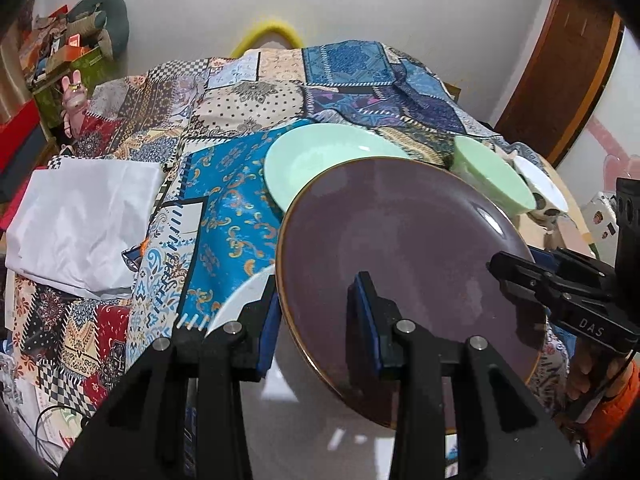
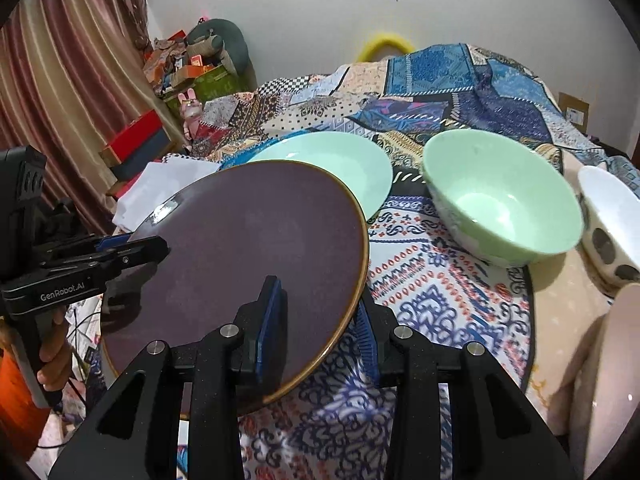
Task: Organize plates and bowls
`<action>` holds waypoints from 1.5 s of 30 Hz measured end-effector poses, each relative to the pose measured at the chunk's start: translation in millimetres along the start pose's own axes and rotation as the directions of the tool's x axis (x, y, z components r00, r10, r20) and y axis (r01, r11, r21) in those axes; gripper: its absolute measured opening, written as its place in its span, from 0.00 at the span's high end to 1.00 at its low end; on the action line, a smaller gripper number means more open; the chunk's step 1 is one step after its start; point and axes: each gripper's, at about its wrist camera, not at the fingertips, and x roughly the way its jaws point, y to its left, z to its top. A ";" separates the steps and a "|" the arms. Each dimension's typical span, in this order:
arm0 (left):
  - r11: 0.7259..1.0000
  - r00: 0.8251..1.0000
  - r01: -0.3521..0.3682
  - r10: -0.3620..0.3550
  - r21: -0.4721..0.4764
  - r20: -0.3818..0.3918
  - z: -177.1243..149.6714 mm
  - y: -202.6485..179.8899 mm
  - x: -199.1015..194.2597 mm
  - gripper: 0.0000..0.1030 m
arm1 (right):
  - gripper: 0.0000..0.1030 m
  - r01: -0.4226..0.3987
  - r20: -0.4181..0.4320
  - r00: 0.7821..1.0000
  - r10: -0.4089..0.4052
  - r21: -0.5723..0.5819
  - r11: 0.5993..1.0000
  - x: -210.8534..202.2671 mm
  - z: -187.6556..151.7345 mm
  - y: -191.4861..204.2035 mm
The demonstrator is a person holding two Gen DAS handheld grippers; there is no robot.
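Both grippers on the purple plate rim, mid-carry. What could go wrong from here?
1. The purple plate is tilted and pinched only at opposite rim edges by the left gripper and right gripper; uneven motion could let it slip.
2. The mint plate and green bowl sit close beyond; the plate could clip them.

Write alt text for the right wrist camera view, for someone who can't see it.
Two handheld grippers, the right gripper and the left gripper, grip opposite rims of a dark purple plate above a patterned cloth. Behind it lie a pale green plate and a green bowl.
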 end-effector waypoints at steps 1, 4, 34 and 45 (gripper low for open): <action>1.000 1.000 0.001 -0.001 0.004 0.004 -0.7 -3.7 -3.6 0.65 | 0.68 0.001 0.004 1.000 -0.001 0.000 1.000 -2.8 -0.9 -0.6; 1.000 1.000 0.006 -0.006 0.013 0.011 -3.0 -15.1 -12.6 0.65 | 0.68 0.003 0.019 1.000 -0.003 0.006 1.000 -14.4 -3.5 -4.0; 0.995 0.997 0.066 -0.064 0.078 -0.032 -43.3 -123.1 -38.0 0.65 | 0.68 0.079 0.081 0.993 -0.085 0.075 0.994 -96.7 -61.7 -46.8; 0.993 0.993 0.082 -0.074 0.082 -0.095 -52.7 -134.3 -11.2 0.65 | 0.68 0.101 0.049 0.993 -0.106 0.107 0.989 -93.4 -83.0 -64.6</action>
